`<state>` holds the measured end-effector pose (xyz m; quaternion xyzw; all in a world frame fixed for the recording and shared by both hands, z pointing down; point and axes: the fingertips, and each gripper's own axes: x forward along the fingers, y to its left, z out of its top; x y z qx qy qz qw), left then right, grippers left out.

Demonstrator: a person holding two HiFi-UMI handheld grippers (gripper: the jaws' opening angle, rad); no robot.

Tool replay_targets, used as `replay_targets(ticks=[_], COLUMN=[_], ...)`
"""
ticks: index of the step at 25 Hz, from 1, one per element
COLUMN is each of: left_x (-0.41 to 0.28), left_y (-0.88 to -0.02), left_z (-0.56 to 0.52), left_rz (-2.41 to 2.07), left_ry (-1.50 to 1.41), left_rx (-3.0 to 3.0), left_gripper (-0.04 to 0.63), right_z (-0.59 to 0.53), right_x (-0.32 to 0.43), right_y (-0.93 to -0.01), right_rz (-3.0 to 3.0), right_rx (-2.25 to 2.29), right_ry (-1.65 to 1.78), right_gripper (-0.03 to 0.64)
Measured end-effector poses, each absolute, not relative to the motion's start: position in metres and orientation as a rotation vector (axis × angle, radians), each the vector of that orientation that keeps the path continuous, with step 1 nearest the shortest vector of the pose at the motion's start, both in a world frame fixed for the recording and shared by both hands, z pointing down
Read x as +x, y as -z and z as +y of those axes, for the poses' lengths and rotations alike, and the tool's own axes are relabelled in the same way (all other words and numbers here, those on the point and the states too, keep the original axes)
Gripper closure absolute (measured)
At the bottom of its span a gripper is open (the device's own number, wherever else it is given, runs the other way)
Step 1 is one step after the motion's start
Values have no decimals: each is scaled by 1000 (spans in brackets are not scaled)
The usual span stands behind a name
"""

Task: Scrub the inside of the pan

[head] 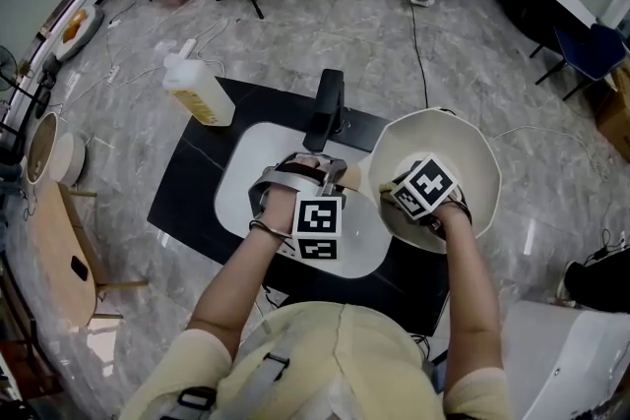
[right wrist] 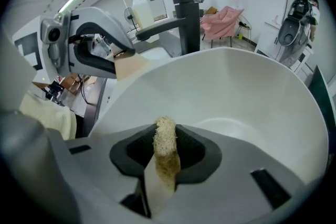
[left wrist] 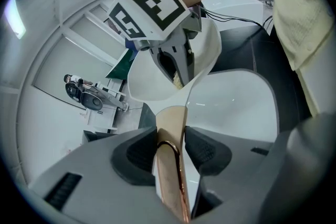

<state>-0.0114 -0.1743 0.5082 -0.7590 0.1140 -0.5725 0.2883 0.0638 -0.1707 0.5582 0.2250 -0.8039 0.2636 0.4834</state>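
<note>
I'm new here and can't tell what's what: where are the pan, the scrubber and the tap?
Pan (head: 465,148): head view, bare inner wall.
Scrubber (right wrist: 166,148): right gripper view, fuzzy upper end between the jaws.
Tap (head: 329,98): head view, black body.

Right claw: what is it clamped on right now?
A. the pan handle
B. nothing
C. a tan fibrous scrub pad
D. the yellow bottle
C: in the right gripper view the right claw is shut on a tan fibrous scrub pad inside the white pan; the pan handle sits in the left claw.
</note>
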Motion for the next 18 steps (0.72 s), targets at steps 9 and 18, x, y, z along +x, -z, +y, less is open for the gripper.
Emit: replay_targets(ticks=[9,18], left_x=[-10,-11], left_y=[-509,-508], left_z=[-174,-174], left_rz=[305,305], left_ry=[1526,1530], left_rx=[-2028,-2027], left_gripper=[430,430], right_z=[-208,-232], right_x=[65,92], right_y=[-553,-533], right_rz=[-2070,-2060], right_rx=[724,930], right_ry=[-522,-301], right_gripper=[506,506])
